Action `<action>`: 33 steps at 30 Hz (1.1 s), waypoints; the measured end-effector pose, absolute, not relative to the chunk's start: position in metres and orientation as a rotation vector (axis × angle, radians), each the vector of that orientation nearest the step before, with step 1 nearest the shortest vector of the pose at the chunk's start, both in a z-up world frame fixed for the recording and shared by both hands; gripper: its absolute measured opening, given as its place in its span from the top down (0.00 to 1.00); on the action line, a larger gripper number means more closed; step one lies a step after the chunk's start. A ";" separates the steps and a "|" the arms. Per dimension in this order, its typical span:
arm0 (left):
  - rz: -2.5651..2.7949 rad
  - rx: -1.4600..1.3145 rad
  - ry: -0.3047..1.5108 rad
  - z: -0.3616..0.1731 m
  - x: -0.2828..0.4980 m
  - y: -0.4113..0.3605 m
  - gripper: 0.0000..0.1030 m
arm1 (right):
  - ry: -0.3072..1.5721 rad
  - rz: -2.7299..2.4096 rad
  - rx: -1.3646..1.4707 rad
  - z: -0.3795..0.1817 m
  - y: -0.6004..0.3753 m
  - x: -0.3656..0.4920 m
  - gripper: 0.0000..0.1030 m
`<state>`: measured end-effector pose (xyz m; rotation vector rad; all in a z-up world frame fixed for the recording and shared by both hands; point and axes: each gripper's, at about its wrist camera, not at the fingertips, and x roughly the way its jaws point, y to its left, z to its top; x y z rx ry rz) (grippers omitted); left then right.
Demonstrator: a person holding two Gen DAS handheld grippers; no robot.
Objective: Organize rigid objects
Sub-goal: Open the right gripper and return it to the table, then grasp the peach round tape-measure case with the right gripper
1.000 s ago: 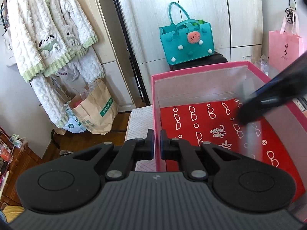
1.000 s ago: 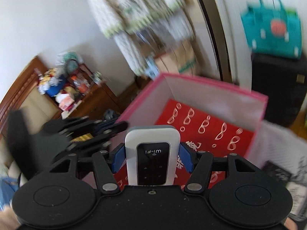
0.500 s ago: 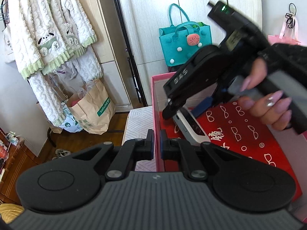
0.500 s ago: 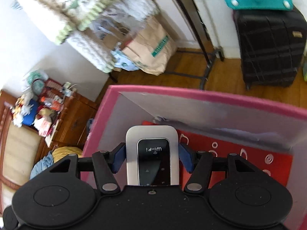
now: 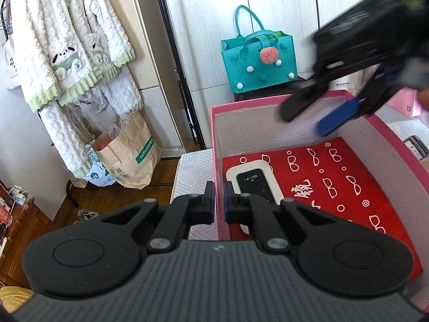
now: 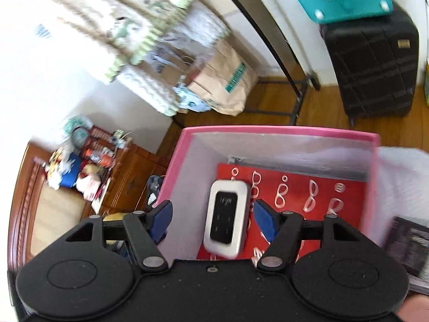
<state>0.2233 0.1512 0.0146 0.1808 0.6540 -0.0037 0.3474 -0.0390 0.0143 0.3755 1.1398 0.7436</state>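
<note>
A white and black Wi-Fi router (image 5: 252,179) (image 6: 226,218) lies flat on the red patterned floor of the pink box (image 5: 268,102) (image 6: 281,130), near its left wall. My left gripper (image 5: 219,205) is shut on the box's left wall, one pad on each side of it. My right gripper (image 6: 211,221) hangs above the box with its jaws opening; the router shows between the blue pads but lies below them, untouched. In the left wrist view the right gripper (image 5: 316,118) is a blur over the box's far right corner.
A teal bag (image 5: 258,59) sits on a black suitcase (image 6: 375,72) behind the box. Paper bags (image 5: 128,153) and hanging white clothes (image 5: 67,53) are at the left. A wooden dresser (image 6: 53,201) with clutter stands lower left. A dark flat item (image 6: 407,247) lies right of the box.
The right gripper let go of the router, which now lies on the box floor, and has lifted away up and to the right. The left gripper has kept its hold on the wall.
</note>
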 end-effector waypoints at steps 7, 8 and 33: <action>-0.003 0.186 0.654 0.014 0.223 0.152 0.95 | 1.007 0.799 0.275 0.048 -0.096 0.283 0.30; -0.003 0.186 0.654 0.014 0.223 0.152 0.95 | 0.990 0.795 0.262 0.051 -0.105 0.273 0.30; -0.004 0.173 0.655 0.014 0.223 0.156 0.94 | 0.750 0.487 -0.049 -0.037 -0.235 0.146 0.35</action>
